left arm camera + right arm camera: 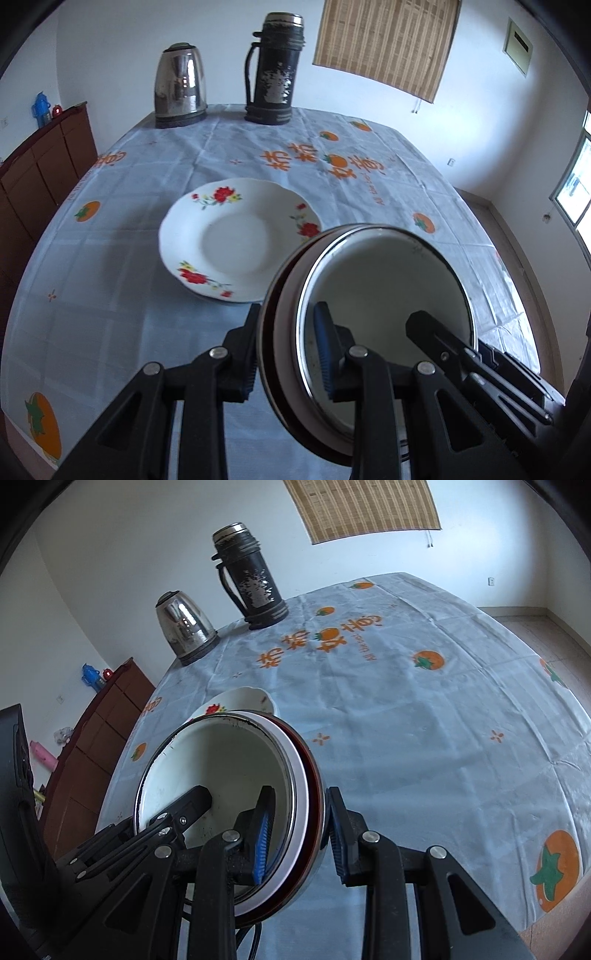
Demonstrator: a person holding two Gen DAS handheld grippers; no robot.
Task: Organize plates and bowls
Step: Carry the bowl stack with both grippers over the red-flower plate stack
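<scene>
Black jointed fingers fill the bottom of both views, and a stack of bowls [384,295] is gripped between the two grippers from opposite sides. On the left wrist view the left gripper [288,354] is closed on the stack's rim, one blue-ribbed pad inside the innermost bowl and the other finger outside against the dark red outer bowl. On the right wrist view the right gripper [301,834] is clamped the same way on the opposite rim of the stack [221,771], one pad inside, one outside. Each gripper's fingers are also seen reaching into the bowl in the other's view. The stack is held tilted above the tablecloth [129,295] (a pale blue check printed with orange fruit), clear of the surface as far as can be told.

Just beyond the stack a white plate [236,240] with red flowers is lying flat on the cloth; in the right wrist view only its far rim [247,699] is seen behind the bowls. At the table's far edge a steel kettle [180,86] and a worn black flask [275,70] are standing upright, side by side.
</scene>
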